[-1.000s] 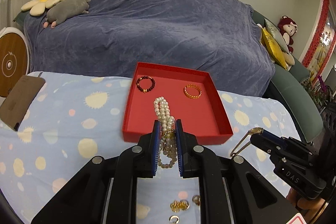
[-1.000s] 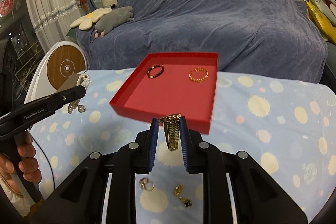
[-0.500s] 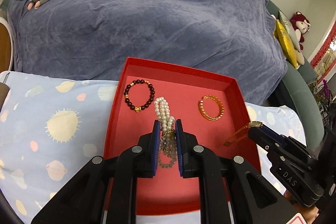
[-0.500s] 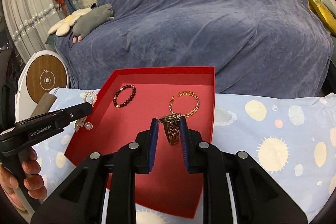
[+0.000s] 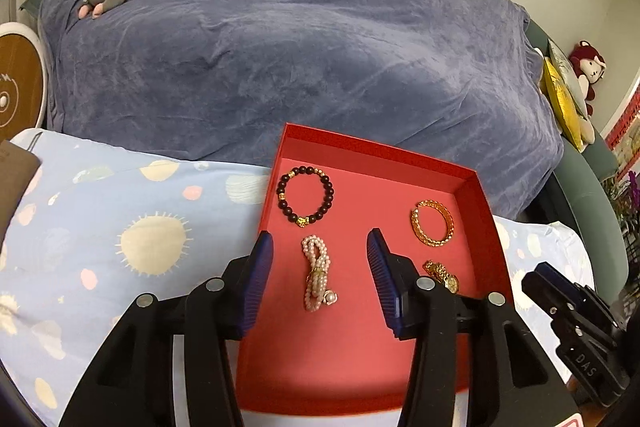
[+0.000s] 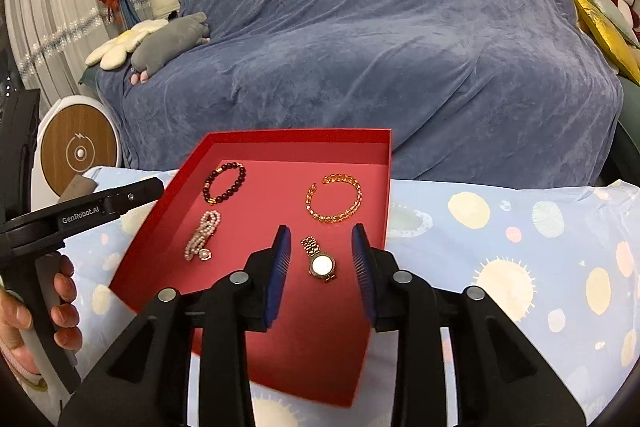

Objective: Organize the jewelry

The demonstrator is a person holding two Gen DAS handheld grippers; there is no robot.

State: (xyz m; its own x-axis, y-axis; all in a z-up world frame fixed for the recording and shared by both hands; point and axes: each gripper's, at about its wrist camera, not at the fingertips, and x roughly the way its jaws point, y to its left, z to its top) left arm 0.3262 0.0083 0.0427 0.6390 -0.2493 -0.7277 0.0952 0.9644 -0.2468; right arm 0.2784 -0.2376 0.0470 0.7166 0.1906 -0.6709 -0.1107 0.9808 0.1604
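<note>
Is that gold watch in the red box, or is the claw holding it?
In the box. The gold watch lies flat on the red box floor; the right gripper has just been opening, pads clear of it.

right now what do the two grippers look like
Both are black plastic. The left gripper and right gripper have ribbed blue pads on their fingers and round silver bolts. One body reads "GenRobot.AI", the other "DAS", in white.
</note>
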